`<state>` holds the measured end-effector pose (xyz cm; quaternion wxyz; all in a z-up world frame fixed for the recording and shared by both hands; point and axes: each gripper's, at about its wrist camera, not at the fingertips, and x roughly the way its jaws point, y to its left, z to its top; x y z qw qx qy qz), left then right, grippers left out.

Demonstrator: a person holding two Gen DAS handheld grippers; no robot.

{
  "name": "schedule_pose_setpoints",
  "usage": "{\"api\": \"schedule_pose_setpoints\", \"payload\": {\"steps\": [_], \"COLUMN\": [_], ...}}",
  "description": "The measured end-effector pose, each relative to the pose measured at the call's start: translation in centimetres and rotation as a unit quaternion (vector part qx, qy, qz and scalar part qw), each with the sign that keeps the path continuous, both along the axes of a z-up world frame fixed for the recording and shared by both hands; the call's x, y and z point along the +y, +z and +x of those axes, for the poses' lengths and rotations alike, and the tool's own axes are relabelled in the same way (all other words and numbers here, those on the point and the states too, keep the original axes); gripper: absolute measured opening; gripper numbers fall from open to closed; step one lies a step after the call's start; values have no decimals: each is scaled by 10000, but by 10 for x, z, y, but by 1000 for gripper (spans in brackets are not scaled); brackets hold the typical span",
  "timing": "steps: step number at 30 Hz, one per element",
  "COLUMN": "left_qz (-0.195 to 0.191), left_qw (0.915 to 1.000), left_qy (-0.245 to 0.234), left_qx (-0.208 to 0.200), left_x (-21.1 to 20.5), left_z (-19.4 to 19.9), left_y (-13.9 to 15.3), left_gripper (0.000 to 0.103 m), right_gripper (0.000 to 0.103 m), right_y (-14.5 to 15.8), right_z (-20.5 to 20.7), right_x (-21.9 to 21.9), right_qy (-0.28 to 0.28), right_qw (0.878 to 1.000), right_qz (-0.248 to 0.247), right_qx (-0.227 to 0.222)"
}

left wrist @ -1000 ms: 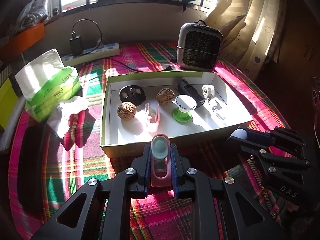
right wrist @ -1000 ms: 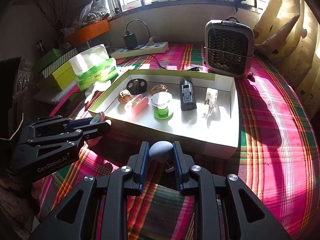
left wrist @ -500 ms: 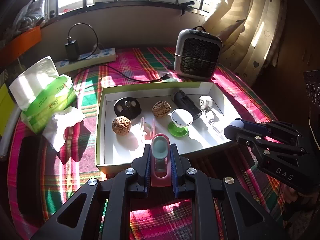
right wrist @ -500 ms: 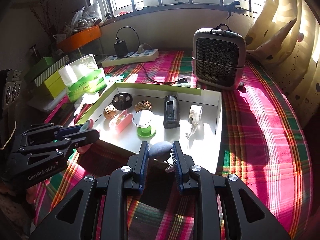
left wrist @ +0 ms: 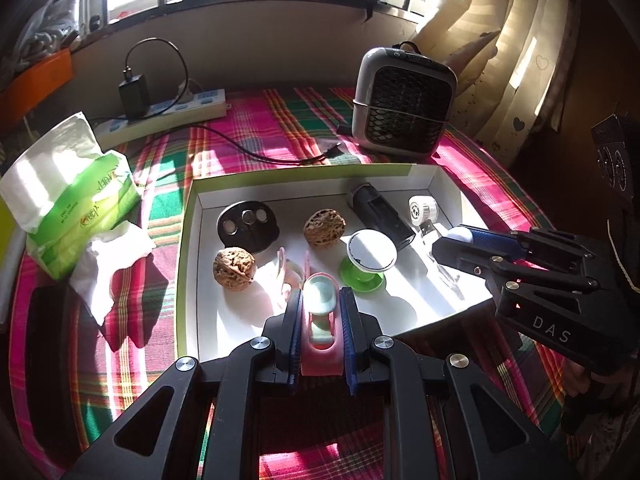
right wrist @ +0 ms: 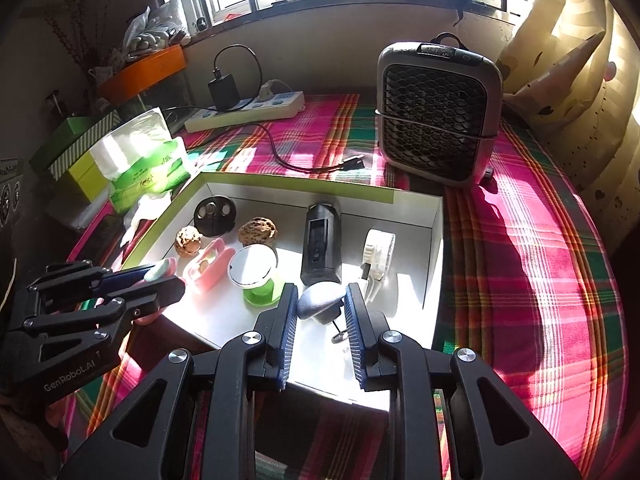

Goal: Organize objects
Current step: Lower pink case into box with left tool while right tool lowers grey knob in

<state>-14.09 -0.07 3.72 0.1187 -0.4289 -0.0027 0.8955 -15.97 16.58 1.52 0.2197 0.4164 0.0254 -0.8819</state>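
Both grippers hang over the box's [left wrist: 188, 240] near edge, each carrying something to drop in. The left gripper [left wrist: 320, 312] is clamped on a pink case [left wrist: 322, 356]; the right gripper [right wrist: 320, 312] pinches a grey knob [right wrist: 320, 306] — probably bound for bare floor beside the green stand [right wrist: 262, 292].

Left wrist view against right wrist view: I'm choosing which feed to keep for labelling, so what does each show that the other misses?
Only the left wrist view shows the pink object head-on between the left tool's fingers, and the crumpled tissue in full. Only the right wrist view shows the grey rounded object in the right tool, the striped green box and the orange bin in full. Both share the white tray, two walnuts, green-based stand, heater, power strip and tissue pack.
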Motion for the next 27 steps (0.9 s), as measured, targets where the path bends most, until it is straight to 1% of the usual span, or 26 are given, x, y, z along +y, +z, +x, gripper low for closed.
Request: {"api": "schedule_pose_setpoints", "payload": {"steps": [11,23,27], "left_qz": [-80,-186,-235], "left_qw": [9999,9998,9997], "left_qy": [-7,-2,-12], "left_qx": [-149,-108,-66], "left_x": [4,5,7], "left_z": [-14,-26,-30], "left_y": [-11,-13,-14], "left_gripper": [15,15,15], "right_gripper": [25,25,25], "right_y": [-6,-9,-9], "right_z": [-11,-20,-22], "right_x": [0,-6,-7], "right_qy": [47,36,21], "right_qw": [9999,9999,9998], "right_qz": [25,96,167], "right_qx": [-107,-134,-75]}}
